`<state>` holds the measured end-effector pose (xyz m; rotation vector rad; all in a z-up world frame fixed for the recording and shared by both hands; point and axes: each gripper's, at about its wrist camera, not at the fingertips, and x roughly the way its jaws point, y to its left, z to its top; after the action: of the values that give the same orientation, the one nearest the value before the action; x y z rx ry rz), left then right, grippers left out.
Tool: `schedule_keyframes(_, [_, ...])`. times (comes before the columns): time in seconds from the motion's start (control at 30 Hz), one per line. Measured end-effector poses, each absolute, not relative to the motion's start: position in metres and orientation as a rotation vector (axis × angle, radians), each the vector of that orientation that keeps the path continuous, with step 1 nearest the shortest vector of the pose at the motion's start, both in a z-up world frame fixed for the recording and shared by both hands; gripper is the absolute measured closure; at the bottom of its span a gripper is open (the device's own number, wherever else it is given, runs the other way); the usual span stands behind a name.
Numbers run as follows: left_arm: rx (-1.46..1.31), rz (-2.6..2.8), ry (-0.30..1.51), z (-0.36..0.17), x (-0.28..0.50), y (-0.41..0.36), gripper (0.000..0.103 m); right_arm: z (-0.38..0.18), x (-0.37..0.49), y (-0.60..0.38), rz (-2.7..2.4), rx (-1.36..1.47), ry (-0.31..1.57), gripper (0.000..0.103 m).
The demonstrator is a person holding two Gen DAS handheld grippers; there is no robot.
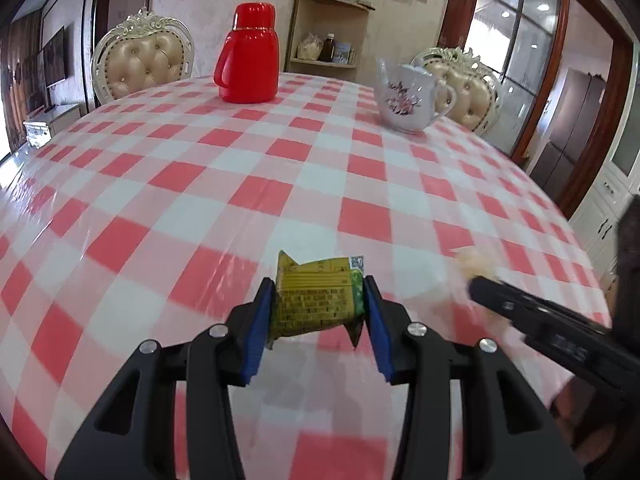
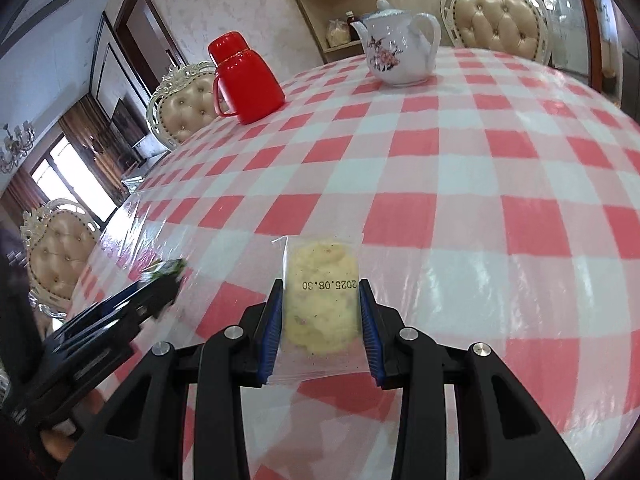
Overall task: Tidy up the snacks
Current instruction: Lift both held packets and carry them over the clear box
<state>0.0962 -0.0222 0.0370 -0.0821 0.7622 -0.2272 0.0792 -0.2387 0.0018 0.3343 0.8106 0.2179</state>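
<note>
My left gripper [image 1: 319,300] is shut on a yellow-green snack packet [image 1: 318,294], held between its blue pads just above the checked tablecloth. My right gripper [image 2: 320,304] is shut on a clear packet with a pale yellow cookie [image 2: 320,300], date print facing me. In the left wrist view the right gripper [image 1: 476,280] reaches in blurred from the right, with the pale cookie packet [image 1: 474,262] at its tip. In the right wrist view the left gripper [image 2: 172,276] shows at the left, blurred, with a bit of green packet [image 2: 170,268] at its tip.
A red thermos jug [image 1: 248,56] and a white flowered teapot [image 1: 408,96] stand at the far side of the round table [image 1: 200,160] with its red-and-white cloth. Padded chairs [image 1: 140,60] ring the table. A wooden shelf [image 1: 328,32] stands behind.
</note>
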Motion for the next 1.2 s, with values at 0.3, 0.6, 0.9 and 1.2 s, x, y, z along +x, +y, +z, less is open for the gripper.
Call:
schedule_keyframes(0.3, [-0.084, -0.238, 0.758, 0.034, 0.056, -0.018, 0.058, 0.003, 0.036, -0.234, 0.211, 0.344, 0.775, 0.067])
schedule_keyframes(0.6, [-0.107, -0.243, 0.729, 0.039, 0.032, -0.01, 0.058, 0.007, 0.006, -0.233, 0.221, 0.377, 0.748, 0.067])
schedule_keyframes(0.9, [-0.129, -0.247, 0.72, 0.04, 0.016, -0.002, 0.058, 0.002, -0.021, -0.221, 0.263, 0.409, 0.755, 0.067])
schedule_keyframes(1.2, [-0.199, -0.244, 0.734, 0.033, -0.011, 0.017, 0.058, 0.001, -0.049, -0.213, 0.299, 0.452, 0.761, 0.067])
